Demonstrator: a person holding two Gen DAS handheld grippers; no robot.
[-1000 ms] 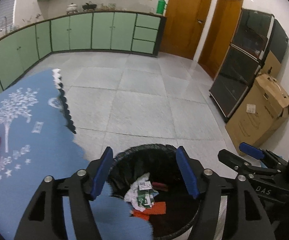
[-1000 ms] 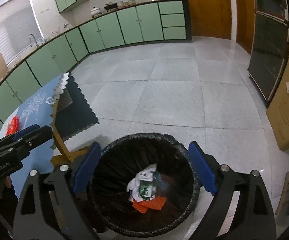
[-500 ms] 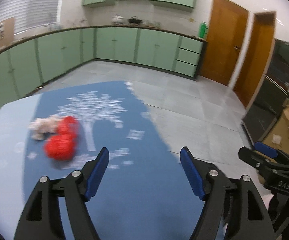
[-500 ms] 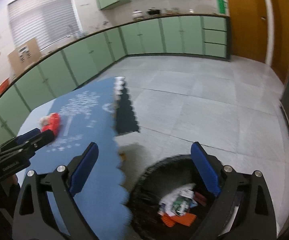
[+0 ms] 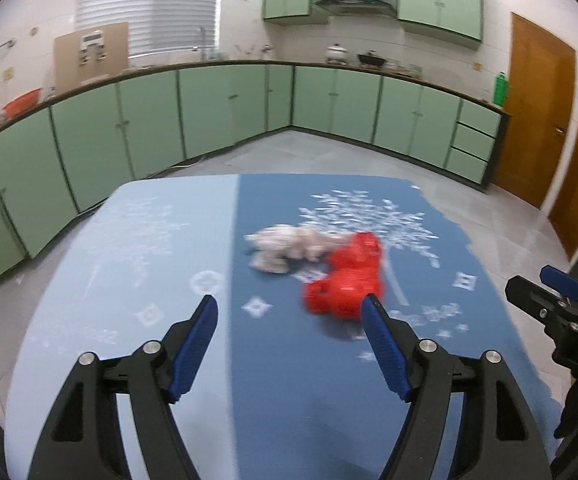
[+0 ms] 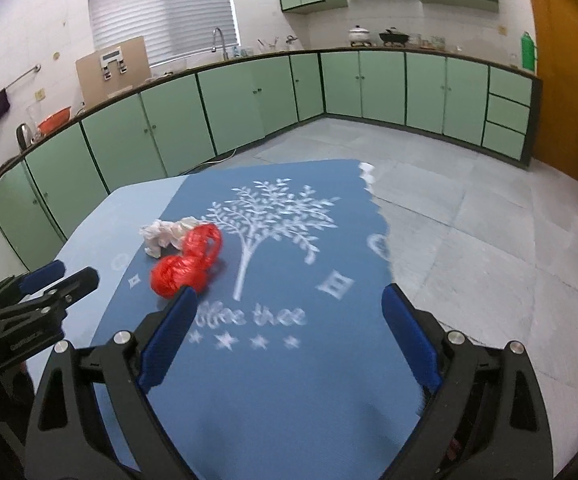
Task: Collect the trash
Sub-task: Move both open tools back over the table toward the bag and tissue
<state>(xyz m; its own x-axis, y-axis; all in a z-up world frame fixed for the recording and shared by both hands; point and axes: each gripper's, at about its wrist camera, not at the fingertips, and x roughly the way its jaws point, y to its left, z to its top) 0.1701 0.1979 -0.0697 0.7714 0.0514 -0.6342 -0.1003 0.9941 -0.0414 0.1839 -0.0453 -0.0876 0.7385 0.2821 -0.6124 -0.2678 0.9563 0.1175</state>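
A crumpled red plastic bag (image 5: 347, 280) and a crumpled white paper wad (image 5: 285, 246) lie touching on the blue tablecloth (image 5: 289, 380). My left gripper (image 5: 291, 318) is open and empty, hovering just short of the red bag. My right gripper (image 6: 289, 308) is open and empty above the cloth; the red bag (image 6: 191, 262) and the white wad (image 6: 165, 234) lie ahead to its left. The left gripper shows at the left edge of the right wrist view (image 6: 37, 292).
Green kitchen cabinets (image 5: 217, 108) line the far walls. Grey tiled floor (image 6: 469, 208) lies right of the table's scalloped edge (image 6: 381, 224). Wooden doors (image 5: 537, 108) stand at the right. The bin is out of view.
Both grippers swung left from above the black trash bin to above the table. The bin left both views, and the red bag and white wad now lie ahead. Both stayed open.
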